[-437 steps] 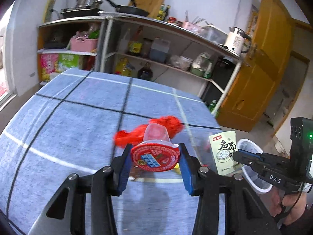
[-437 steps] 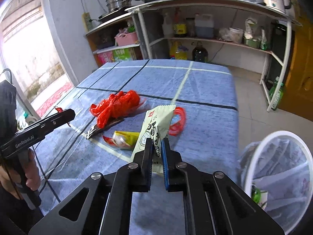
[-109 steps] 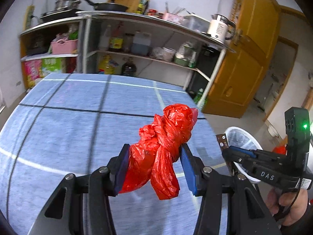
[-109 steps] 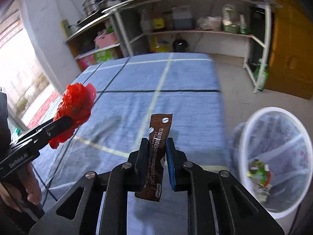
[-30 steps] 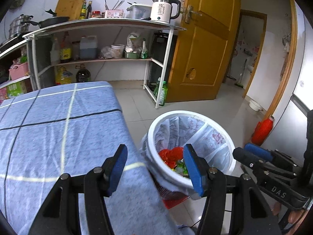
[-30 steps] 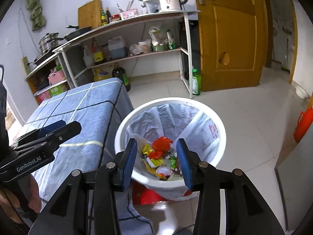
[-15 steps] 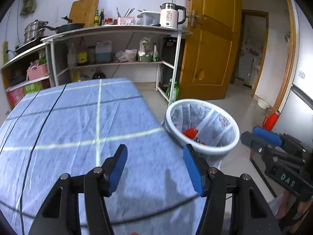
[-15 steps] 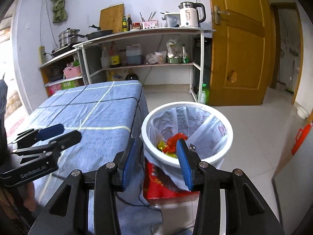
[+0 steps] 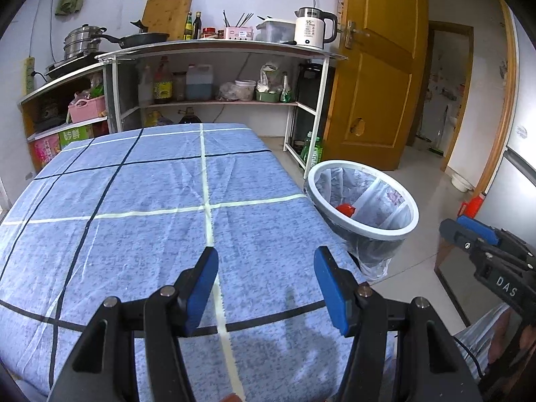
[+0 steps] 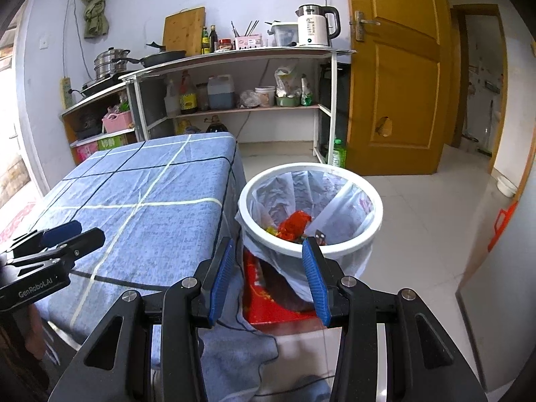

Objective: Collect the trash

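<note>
Now both hand-held grippers, left [image 9: 266,284] and right [image 10: 268,276], gape wide and empty; the trash [image 10: 294,224] lies in the bin [image 10: 368,234], right of the table [image 9: 150,201], just beyond the right one.

Counts: one white round plastic bin [image 10: 341,251] lined with a clear bag, beside the table's right edge; one crumpled red plastic bag [image 10: 294,224] inside it. One blue checked tablecloth [image 9: 150,201]. One white electric kettle [image 9: 313,28]. One wooden cutting board [image 9: 167,10].

kettle [image 9: 314,27] on shelf [image 9: 217,47] | door [image 9: 375,67] (ajar) | pan [image 9: 144,37]
</note>
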